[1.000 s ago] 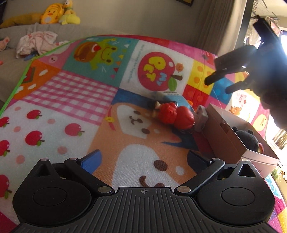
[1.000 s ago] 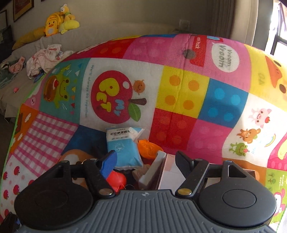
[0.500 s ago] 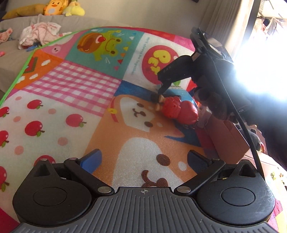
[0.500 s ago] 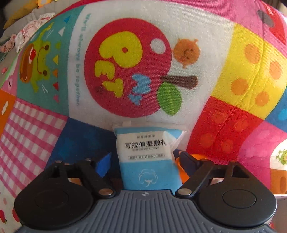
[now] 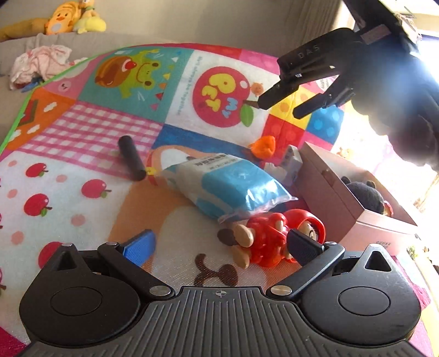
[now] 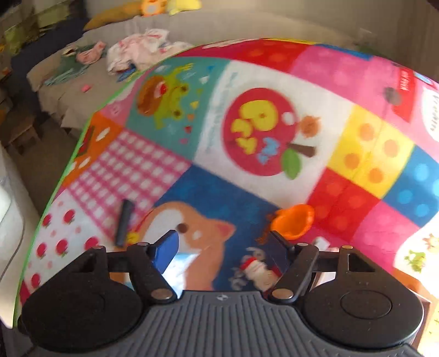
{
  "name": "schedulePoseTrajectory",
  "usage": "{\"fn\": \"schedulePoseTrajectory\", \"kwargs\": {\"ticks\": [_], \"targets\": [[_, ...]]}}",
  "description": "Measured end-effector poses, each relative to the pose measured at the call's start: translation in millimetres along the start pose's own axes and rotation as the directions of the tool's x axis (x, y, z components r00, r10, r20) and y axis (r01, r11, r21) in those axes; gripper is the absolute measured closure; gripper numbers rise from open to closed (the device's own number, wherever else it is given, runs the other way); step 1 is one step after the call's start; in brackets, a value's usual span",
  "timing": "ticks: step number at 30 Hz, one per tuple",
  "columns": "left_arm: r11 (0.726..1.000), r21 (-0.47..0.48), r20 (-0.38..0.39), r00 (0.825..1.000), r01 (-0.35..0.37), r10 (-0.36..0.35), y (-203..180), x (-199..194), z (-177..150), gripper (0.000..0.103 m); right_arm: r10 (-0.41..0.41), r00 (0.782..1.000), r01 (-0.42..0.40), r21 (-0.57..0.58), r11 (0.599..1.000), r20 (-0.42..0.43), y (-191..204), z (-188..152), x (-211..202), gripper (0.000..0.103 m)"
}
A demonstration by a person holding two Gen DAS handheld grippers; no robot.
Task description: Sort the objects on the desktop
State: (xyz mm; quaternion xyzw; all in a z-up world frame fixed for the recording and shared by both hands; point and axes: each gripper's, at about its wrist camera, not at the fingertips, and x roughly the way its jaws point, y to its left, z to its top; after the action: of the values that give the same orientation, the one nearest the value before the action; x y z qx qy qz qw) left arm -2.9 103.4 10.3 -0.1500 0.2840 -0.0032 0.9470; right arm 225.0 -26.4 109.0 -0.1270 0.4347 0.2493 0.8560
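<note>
Left wrist: my left gripper [image 5: 219,245] open, empty | right gripper [image 5: 285,105] open, empty | patchwork play mat [image 5: 109,129] | beige sofa [image 5: 164,24] behind

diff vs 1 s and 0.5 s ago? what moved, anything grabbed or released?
The right gripper dipped to the blue-and-white tissue pack and is now raised, open and empty. The pack now lies beside the red plastic figure toy. The left gripper moved close to that toy, open. The cardboard box stayed.
</note>
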Motion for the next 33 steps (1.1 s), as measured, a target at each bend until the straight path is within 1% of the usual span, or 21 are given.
{"fn": "schedulePoseTrajectory", "kwargs": {"ticks": [2,3,7,9,11,13,14,15,18,20,21,23,24,25,26,27,28,29,30,31,33], "targets": [[1.000,0.001,0.002,1.000,0.001,-0.001,-0.3,-0.5,-0.4,0.000,-0.090,0.996,0.091,0.037,0.995,-0.030,-19.4,6.1,24.3,0.044],[1.000,-0.006,-0.001,1.000,0.001,-0.001,0.8,-0.3,-0.4,0.000,-0.132,0.990,0.134,0.050,0.990,-0.046,-25.5,7.1,36.6,0.046],[0.999,-0.041,-0.012,1.000,0.008,-0.008,6.8,1.6,1.1,0.000,-0.179,0.980,0.189,0.124,0.974,-0.089,-34.9,12.6,79.0,0.045],[0.999,-0.051,-0.014,1.000,0.013,-0.014,8.8,2.3,1.2,0.000,-0.211,0.972,0.224,0.139,0.965,-0.105,-34.9,18.3,98.5,0.036],[0.998,-0.062,-0.016,1.000,0.019,-0.020,10.8,2.7,1.2,0.000,-0.250,0.960,0.267,0.139,0.954,-0.129,-35.4,21.8,115.8,0.036],[0.997,-0.069,-0.015,1.000,0.024,-0.025,12.7,2.6,0.8,0.000,-0.247,0.955,0.269,0.127,0.955,-0.162,-36.5,21.9,126.4,0.056],[0.997,-0.069,-0.014,1.000,0.026,-0.027,13.0,2.6,0.8,0.000,-0.232,0.957,0.255,0.125,0.959,-0.174,-36.7,21.1,127.0,0.077],[0.997,-0.067,-0.011,1.000,0.027,-0.028,12.8,1.9,0.6,0.000,-0.216,0.961,0.238,0.123,0.964,-0.171,-36.0,19.5,123.6,0.086],[0.999,-0.023,-0.020,0.999,0.045,-0.046,9.5,-6.8,2.7,0.000,-0.203,0.970,0.214,0.074,0.974,-0.133,-26.9,13.1,102.4,0.095],[0.997,0.014,0.027,0.996,0.081,-0.081,13.1,-31.1,7.1,0.000,-0.172,0.981,0.175,0.035,0.984,-0.092,-18.1,5.0,77.7,0.095],[0.998,0.017,0.079,0.995,0.061,-0.062,17.7,-47.2,10.2,0.000,-0.148,0.986,0.149,0.019,0.989,-0.074,-13.2,0.7,65.5,0.095],[0.998,0.026,0.171,0.983,-0.064,0.059,31.7,-75.1,18.1,0.000,-0.098,0.994,0.098,-0.002,0.995,-0.043,-6.0,-8.2,41.4,0.095],[0.986,0.026,0.206,0.966,-0.165,0.156,40.2,-83.9,21.3,0.000,-0.076,0.997,0.075,-0.008,0.997,-0.030,-3.0,-12.7,31.2,0.095],[0.960,0.009,0.224,0.936,-0.280,0.271,51.4,-89.0,23.2,0.000,-0.044,0.999,0.043,-0.011,0.999,-0.015,1.6,-18.7,16.6,0.095],[0.928,-0.018,0.215,0.905,-0.372,0.367,64.7,-90.8,23.9,0.000,-0.015,1.000,0.015,-0.008,1.000,-0.003,4.3,-25.5,6.2,0.095],[0.904,-0.056,0.188,0.885,-0.424,0.427,80.2,-92.2,23.5,0.000,0.016,1.000,-0.016,-0.002,1.000,0.010,5.9,-34.8,-5.4,0.095],[0.885,-0.113,0.158,0.871,-0.451,0.464,98.9,-94.4,21.3,0.000,0.046,0.999,-0.046,-0.002,0.999,0.023,8.1,-44.5,-16.2,0.095],[0.869,-0.187,0.123,0.867,-0.458,0.483,119.8,-96.6,17.8,0.000,0.068,0.997,-0.067,-0.006,0.998,0.040,9.3,-54.2,-27.1,0.095],[0.848,-0.283,0.068,0.873,-0.448,0.483,143.4,-98.2,13.3,0.000,0.086,0.995,-0.085,-0.013,0.996,0.059,12.7,-64.5,-39.4,0.095],[0.827,-0.391,0.012,0.896,-0.404,0.444,168.9,-98.5,6.3,0.000,0.098,0.993,-0.097,-0.019,0.995,0.072,14.3,-73.6,-48.0,0.095],[0.800,-0.538,-0.041,0.956,-0.265,0.289,205.0,-98.6,-9.4,0.000,0.126,0.988,-0.124,-0.026,0.992,0.088,16.1,-93.1,-64.3,0.095]]}}
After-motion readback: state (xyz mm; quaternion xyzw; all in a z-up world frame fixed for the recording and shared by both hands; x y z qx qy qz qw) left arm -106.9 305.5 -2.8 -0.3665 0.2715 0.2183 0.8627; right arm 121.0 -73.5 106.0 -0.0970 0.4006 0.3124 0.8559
